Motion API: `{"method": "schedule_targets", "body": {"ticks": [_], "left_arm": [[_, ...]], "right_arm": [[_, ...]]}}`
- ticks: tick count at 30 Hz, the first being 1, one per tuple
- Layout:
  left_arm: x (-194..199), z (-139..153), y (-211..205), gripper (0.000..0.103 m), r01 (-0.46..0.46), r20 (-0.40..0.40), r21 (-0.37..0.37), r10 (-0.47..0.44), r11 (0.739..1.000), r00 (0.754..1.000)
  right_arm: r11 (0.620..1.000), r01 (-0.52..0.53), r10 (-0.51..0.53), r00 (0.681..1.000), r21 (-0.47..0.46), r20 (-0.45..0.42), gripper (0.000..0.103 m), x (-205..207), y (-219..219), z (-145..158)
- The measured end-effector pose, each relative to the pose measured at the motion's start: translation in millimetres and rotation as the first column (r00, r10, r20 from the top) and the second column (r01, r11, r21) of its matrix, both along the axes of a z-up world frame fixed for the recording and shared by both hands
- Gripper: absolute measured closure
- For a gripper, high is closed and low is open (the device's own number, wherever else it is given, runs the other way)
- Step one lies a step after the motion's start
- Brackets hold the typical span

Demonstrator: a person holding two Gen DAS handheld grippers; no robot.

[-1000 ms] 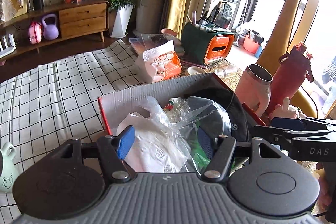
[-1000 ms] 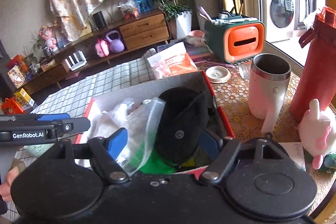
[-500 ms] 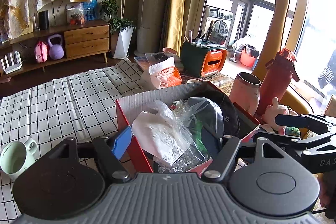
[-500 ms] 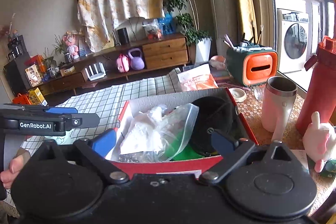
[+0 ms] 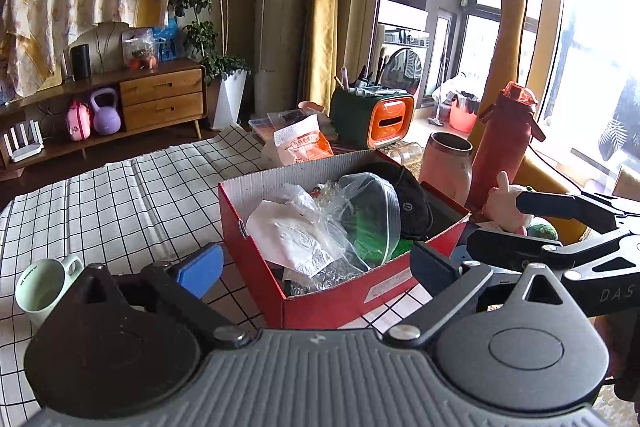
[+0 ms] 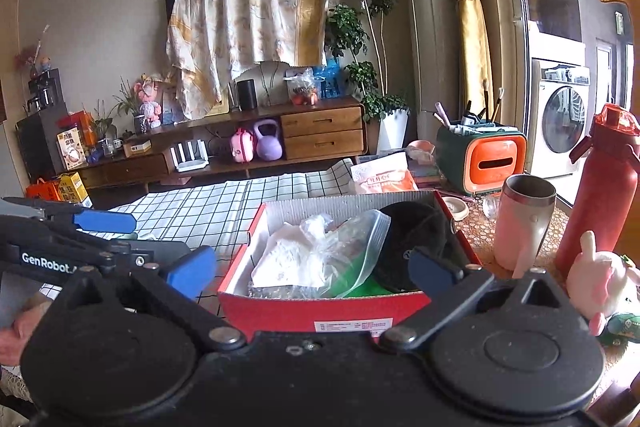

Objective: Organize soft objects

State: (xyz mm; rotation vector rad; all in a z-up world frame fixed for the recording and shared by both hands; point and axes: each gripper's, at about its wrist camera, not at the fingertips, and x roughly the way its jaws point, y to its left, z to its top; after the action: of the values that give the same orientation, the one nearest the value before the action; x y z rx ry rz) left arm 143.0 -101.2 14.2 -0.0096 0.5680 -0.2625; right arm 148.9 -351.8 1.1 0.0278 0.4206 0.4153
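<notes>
A red cardboard box (image 5: 340, 301) (image 6: 320, 311) stands on the checked tablecloth. It holds a white soft item in clear plastic (image 5: 296, 235) (image 6: 288, 259), a zip bag with something green (image 5: 372, 223) (image 6: 352, 267) and a black cap (image 5: 412, 203) (image 6: 416, 239). A pink plush rabbit (image 5: 506, 203) (image 6: 600, 283) sits to the right of the box. My left gripper (image 5: 316, 267) is open and empty in front of the box. My right gripper (image 6: 312, 271) is open and empty, also in front of it.
A mint mug (image 5: 44, 287) stands left of the box. A pink steel cup (image 6: 524, 219), a red bottle (image 6: 604, 187), an orange-green organizer (image 6: 484, 159) and a snack bag (image 6: 384, 179) crowd the right and far side. Checked cloth (image 5: 120, 195) stretches left.
Both grippers have pulled back and up from over the box; the box now shows whole and farther off. Both have stayed open and empty.
</notes>
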Motion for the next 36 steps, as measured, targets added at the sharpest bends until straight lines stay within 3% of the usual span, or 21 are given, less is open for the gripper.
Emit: {"method": "schedule_targets", "body": {"ticks": [14,20,36], "left_arm": [[-37.9,1.8,3.3,0.001,-0.060,0.053,-0.026,0.061,0.998,0.997],[-43.1,-1.3,10.1,0.001,-0.090,0.039,-0.061,0.092,0.994,0.995],[-50.5,-8.7,9.7,0.001,-0.114,0.033,-0.049,0.116,0.992,0.993]], "right_arm": [[0.999,0.024,-0.026,0.999,0.039,0.032,0.000,-28.4,2.4,-7.5],[0.998,0.043,-0.044,0.998,0.038,0.034,0.000,-35.4,5.7,-9.9],[0.998,0.052,-0.053,0.998,0.021,0.033,0.000,-38.8,12.6,-10.7]]}}
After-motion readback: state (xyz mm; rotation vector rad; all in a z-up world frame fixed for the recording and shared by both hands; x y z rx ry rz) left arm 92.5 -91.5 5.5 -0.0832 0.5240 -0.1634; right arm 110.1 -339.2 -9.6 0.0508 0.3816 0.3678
